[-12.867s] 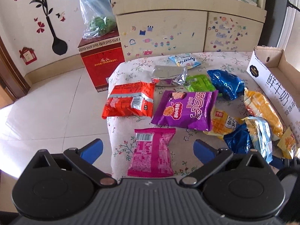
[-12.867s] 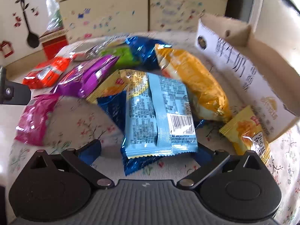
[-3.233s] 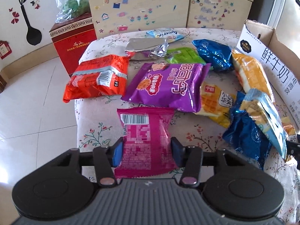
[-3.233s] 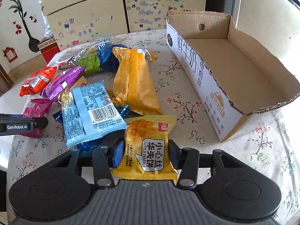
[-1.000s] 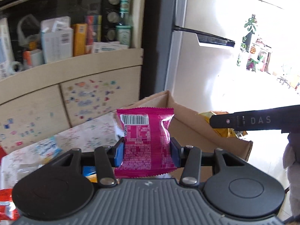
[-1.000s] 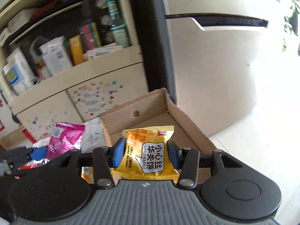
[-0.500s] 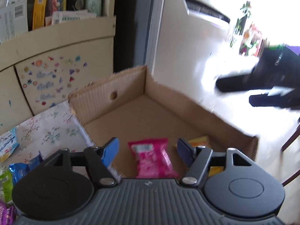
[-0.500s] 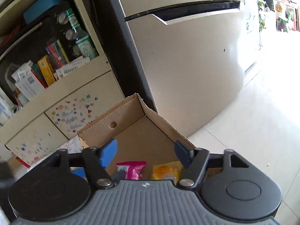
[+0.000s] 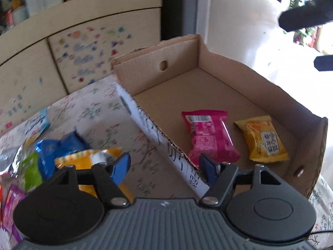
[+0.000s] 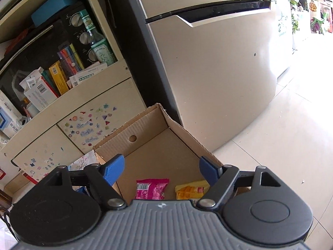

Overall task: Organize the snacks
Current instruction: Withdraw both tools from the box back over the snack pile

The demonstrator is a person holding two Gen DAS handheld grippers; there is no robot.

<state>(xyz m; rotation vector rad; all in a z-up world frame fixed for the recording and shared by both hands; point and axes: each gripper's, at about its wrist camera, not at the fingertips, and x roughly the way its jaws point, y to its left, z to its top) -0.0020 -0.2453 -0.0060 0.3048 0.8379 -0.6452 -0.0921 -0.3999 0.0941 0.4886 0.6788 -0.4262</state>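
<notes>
pink pack (image 9: 209,136) and yellow waffle pack (image 9: 264,138) lie flat on the floor of the box (image 9: 210,91), side by side w/ a small gap, pink nearer the box's printed white wall. your left gripper (image 9: 164,167) hangs over that wall, jaws apart and just been opening, nothing btwn them. your right gripper (image 10: 161,168) is above the box too, jaws wide, also just been opening, empty; both packs show below it. rest of the snacks sit on the floral desk (image 9: 100,116) left of the box: blue bag (image 9: 55,148), orange bag (image 9: 83,156), green pack (image 9: 31,170), purple pack (image 9: 11,204). cabinet (image 10: 68,114) w/ stickers and fridge (image 10: 218,62) stand behind.
</notes>
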